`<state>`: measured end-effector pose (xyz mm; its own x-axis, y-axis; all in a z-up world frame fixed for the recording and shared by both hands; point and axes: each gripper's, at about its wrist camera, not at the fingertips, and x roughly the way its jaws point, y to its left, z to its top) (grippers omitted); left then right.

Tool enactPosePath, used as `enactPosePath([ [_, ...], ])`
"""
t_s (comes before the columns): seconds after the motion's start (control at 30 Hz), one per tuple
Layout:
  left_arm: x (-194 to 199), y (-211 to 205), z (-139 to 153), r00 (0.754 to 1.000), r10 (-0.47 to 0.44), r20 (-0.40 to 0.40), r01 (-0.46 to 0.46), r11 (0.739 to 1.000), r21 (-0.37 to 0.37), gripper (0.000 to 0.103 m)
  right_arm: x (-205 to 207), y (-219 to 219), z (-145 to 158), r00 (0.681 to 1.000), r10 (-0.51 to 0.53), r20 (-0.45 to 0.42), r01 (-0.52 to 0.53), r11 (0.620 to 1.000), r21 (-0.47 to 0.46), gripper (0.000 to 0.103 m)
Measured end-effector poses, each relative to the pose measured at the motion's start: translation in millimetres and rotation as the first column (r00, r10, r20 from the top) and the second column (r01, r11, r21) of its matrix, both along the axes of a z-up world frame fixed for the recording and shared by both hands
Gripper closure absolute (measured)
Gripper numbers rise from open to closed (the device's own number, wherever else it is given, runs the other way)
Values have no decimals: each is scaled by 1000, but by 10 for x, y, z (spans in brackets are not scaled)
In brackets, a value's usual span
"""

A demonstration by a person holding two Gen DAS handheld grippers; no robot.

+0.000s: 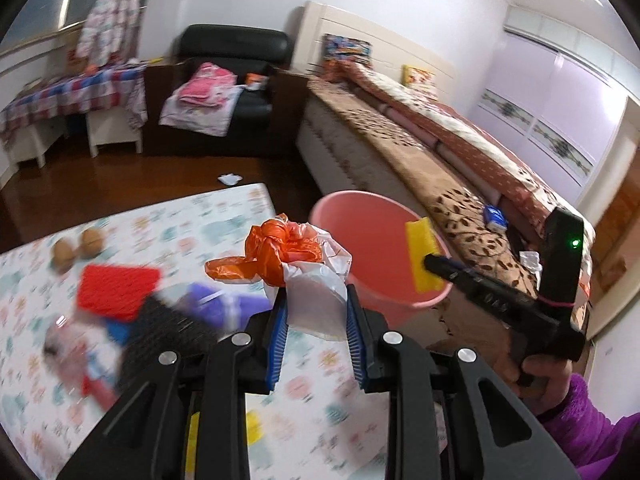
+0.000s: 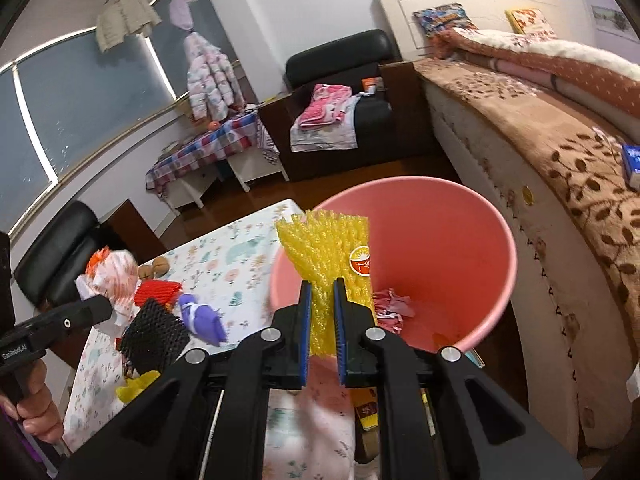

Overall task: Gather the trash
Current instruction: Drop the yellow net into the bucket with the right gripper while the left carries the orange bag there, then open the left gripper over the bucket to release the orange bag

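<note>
Okay, both hands are hauling trash toward the pink bin (image 2: 472,240).

The right gripper (image 2: 323,320) is pinching the yellow foam net (image 2: 328,248) at the bin's rim, long axis pointing up and away along the fingers. I'd be pushing it further over the opening before letting go. The left gripper (image 1: 316,320) is clamping the crumpled bags (image 1: 304,264) above the worktop (image 1: 200,216), just beside the bin.
</note>
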<state>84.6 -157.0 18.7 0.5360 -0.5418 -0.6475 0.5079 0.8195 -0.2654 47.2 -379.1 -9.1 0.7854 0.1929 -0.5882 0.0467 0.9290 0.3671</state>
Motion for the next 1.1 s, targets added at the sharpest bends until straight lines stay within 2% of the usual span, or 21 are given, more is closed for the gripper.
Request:
enactPosePath([
  [0.2, 168, -601, -6, 996, -90, -3, 90, 996, 14, 77, 26, -178, -65, 1000, -24, -12, 24, 1000, 11, 92],
  [0.37, 325, -994, -111, 991, -130, -21, 131, 990, 47, 77, 43, -325, -54, 999, -43, -7, 43, 999, 12, 92],
  [0.47, 423, -1151, -227, 990, -130, -50, 133, 989, 71, 77, 71, -407, -81, 999, -50, -10, 50, 998, 24, 92],
  [0.63, 587, -1305, -415, 985, -98, -144, 113, 989, 98, 77, 134, -486, -127, 998, -59, -12, 59, 997, 42, 92],
  [0.7, 625, -1337, -436, 984, -90, -153, 108, 987, 117, 76, 158, -498, -150, 998, -60, -12, 61, 996, 60, 92],
  [0.77, 643, -1353, -433, 987, -80, -142, 99, 987, 127, 72, 181, -493, -178, 998, -60, -13, 61, 996, 65, 92],
  [0.87, 652, -1354, -416, 989, -68, -135, 84, 989, 122, 56, 199, -480, -195, 998, -54, -22, 55, 997, 58, 92],
  [0.9, 645, -1351, -410, 989, -68, -134, 84, 990, 116, 54, 201, -479, -198, 998, -51, -25, 52, 997, 52, 91],
  [1.03, 604, -1345, -383, 989, -71, -129, 86, 990, 114, 52, 174, -511, -189, 998, -62, -27, 63, 997, 43, 77],
  [1.1, 565, -1349, -353, 990, -78, -117, 92, 988, 123, 52, 143, -538, -183, 997, -69, -27, 71, 996, 58, 75],
])
